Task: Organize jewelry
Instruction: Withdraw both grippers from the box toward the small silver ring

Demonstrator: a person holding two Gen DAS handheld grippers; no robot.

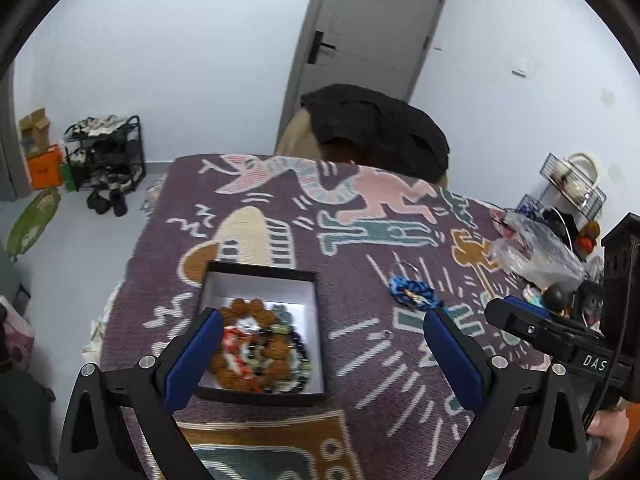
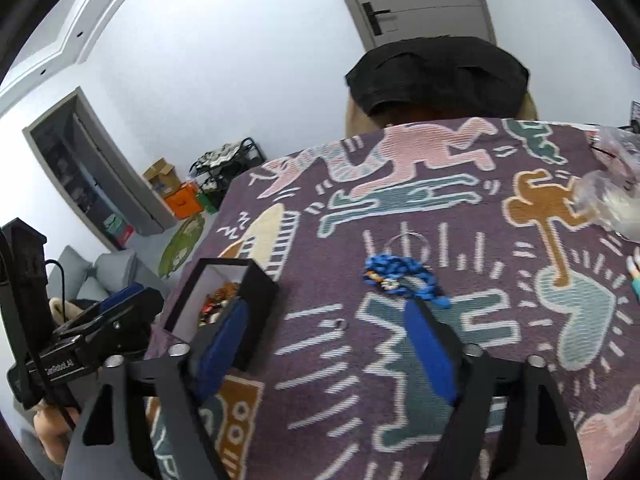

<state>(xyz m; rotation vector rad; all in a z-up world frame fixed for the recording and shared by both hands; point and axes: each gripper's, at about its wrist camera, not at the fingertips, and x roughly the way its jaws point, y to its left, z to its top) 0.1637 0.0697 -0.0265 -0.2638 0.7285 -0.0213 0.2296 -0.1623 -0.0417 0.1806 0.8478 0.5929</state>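
A black box with a white inside (image 1: 260,280) stands on the patterned purple cloth and holds several bead bracelets (image 1: 260,344), brown, red and dark. It also shows in the right wrist view (image 2: 256,280). A blue braided bracelet (image 1: 414,294) lies on the cloth to the box's right, with a thin wire hoop (image 1: 404,268) just behind it; both show in the right wrist view, the bracelet (image 2: 404,276) and the hoop (image 2: 404,240). A small ring (image 2: 340,323) lies on the cloth. My left gripper (image 1: 324,324) is open and empty, above the box's right side. My right gripper (image 2: 326,316) is open and empty, just short of the blue bracelet.
A crumpled clear plastic bag (image 1: 536,248) and small clutter sit at the table's right edge. A chair draped with a black coat (image 1: 376,128) stands behind the table. A shoe rack (image 1: 104,152) and boxes are on the floor at left.
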